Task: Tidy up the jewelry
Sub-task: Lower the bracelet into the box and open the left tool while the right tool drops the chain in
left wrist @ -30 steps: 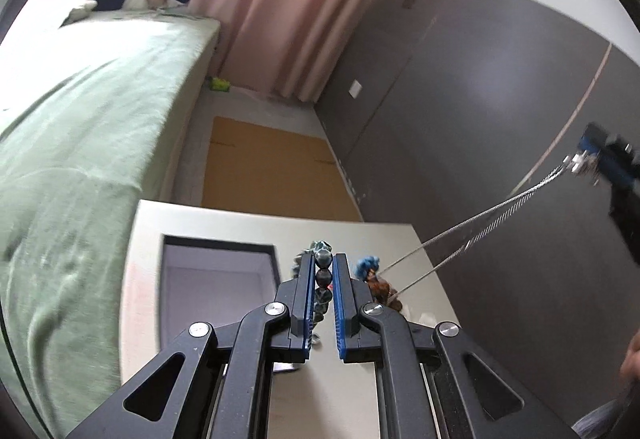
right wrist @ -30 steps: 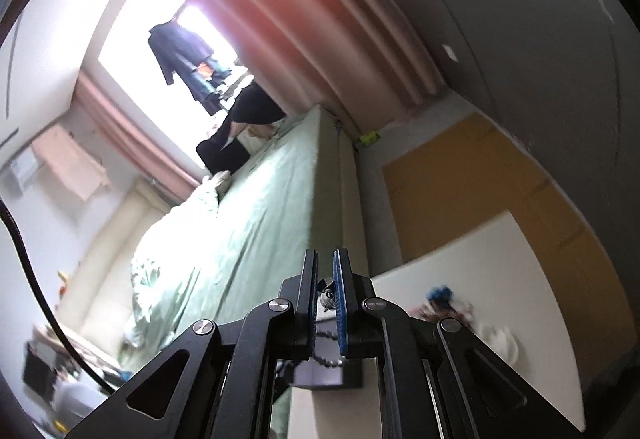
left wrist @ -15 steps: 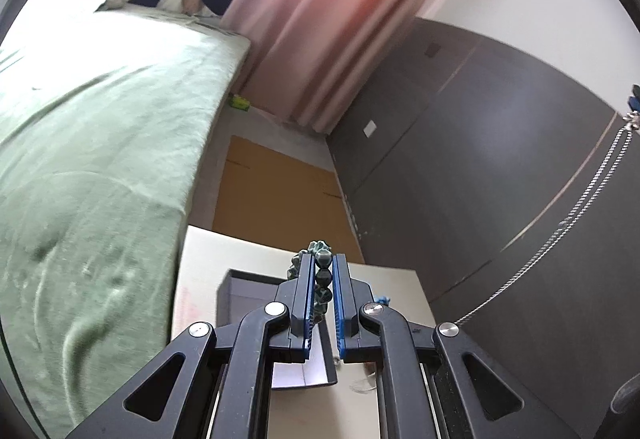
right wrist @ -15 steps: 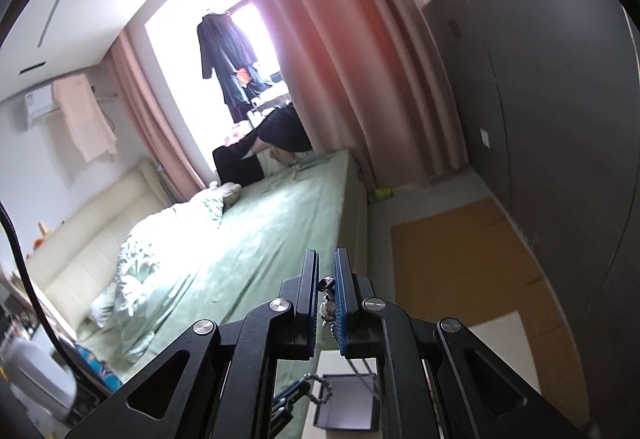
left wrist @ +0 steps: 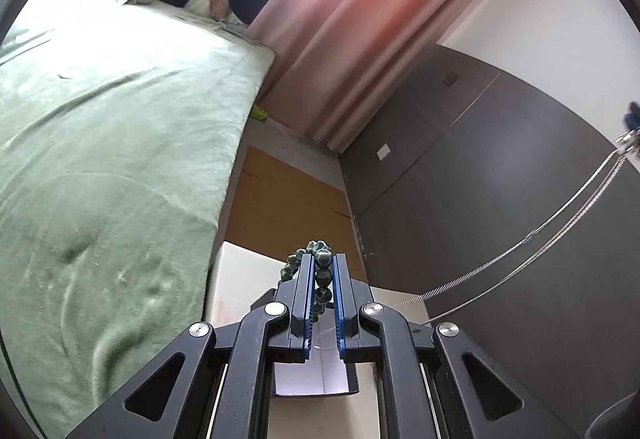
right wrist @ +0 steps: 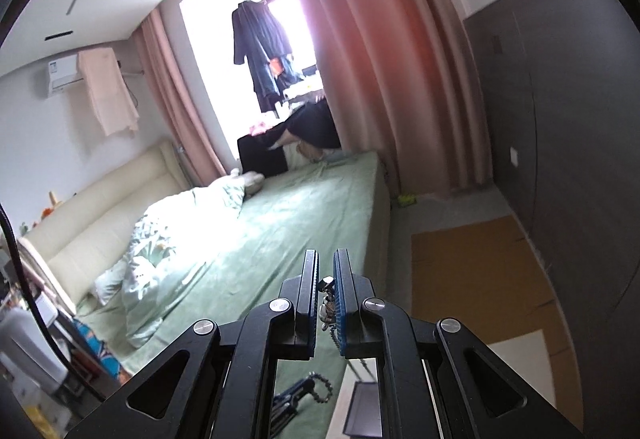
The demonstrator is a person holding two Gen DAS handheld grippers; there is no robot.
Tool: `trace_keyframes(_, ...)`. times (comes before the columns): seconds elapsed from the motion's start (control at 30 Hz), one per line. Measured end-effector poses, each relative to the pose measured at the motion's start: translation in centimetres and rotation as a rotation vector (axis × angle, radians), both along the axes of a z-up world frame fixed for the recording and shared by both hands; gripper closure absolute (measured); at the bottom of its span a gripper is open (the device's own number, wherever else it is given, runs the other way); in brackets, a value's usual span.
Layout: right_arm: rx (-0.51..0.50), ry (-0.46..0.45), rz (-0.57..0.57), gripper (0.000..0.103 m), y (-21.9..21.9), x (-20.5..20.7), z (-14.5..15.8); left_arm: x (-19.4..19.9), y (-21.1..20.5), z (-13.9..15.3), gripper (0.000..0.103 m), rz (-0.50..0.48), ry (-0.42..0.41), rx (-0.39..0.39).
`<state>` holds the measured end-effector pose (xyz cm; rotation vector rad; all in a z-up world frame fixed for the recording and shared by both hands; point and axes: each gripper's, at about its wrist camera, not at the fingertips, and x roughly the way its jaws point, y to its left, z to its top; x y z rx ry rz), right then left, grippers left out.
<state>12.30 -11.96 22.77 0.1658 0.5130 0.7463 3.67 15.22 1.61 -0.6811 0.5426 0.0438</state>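
Note:
My left gripper [left wrist: 321, 263] is shut on a dark green bead bracelet [left wrist: 322, 271] and holds it in the air above an open dark jewelry box [left wrist: 316, 379] on a white table [left wrist: 236, 279]. My right gripper [right wrist: 326, 279] is shut on the clasp end of a silver chain necklace [right wrist: 326, 303]. In the left wrist view the chain [left wrist: 560, 223] hangs taut from the upper right down toward the box. In the right wrist view the left gripper [right wrist: 294, 391] with the bracelet [right wrist: 322, 389] and the box [right wrist: 362, 411] show far below.
A green bed [left wrist: 100, 159] lies left of the table. A dark wardrobe wall [left wrist: 500, 199] is at the right, a cardboard sheet [left wrist: 280, 199] on the floor, pink curtains [left wrist: 360, 19] beyond.
Both grippers have risen well above the table. The right gripper lifted the chain high to the right, and its view tilted up toward the room. The blue item on the table left view.

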Motion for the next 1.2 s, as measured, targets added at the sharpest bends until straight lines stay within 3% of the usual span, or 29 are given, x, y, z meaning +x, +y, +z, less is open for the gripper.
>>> trace_keyframes(0.43, -0.07, 0.156, 0.047, 0.094, 2.2, 2.2, -10.1, 0.6, -0.3, -0.5, 0.094, 0.014, 0.034, 0.025)
trace_keyframes(0.73, -0.073, 0.332, 0.1, 0.094, 1.4, 4.1, -19.7, 1.6, -0.4, -1.6, 0.094, 0.021, 0.08, 0.034)
trace_keyframes(0.87, -0.057, 0.389, 0.129, 0.094, 1.0, 4.6, -23.4, 2.2, -1.8, -2.0, 0.095, -0.006, 0.106, 0.078)
trace_keyframes(1.0, -0.115, 0.51, 0.103, 0.092, 0.4, 6.2, -26.3, 3.0, -3.3, -2.7, 0.094, -0.047, 0.129, 0.089)
trace_keyframes(1.03, -0.1, 0.504, 0.109, 0.087, 0.0, 6.2, -26.3, 3.3, -3.7, -2.9, 0.094, -0.056, 0.133, 0.088)
trace_keyframes(1.07, -0.098, 0.495, 0.103, 0.072, -0.5, 6.2, -26.1, 3.5, -4.2, -3.0, 0.094, -0.067, 0.139, 0.092)
trace_keyframes(1.13, -0.094, 0.479, 0.075, 0.054, -1.6, 6.2, -25.6, 3.8, -5.0, -3.3, 0.095, -0.086, 0.148, 0.1)
trace_keyframes(1.2, -0.07, 0.467, 0.069, 0.054, -2.8, 6.2, -25.2, 4.1, -6.0, -3.6, 0.095, -0.11, 0.158, 0.111)
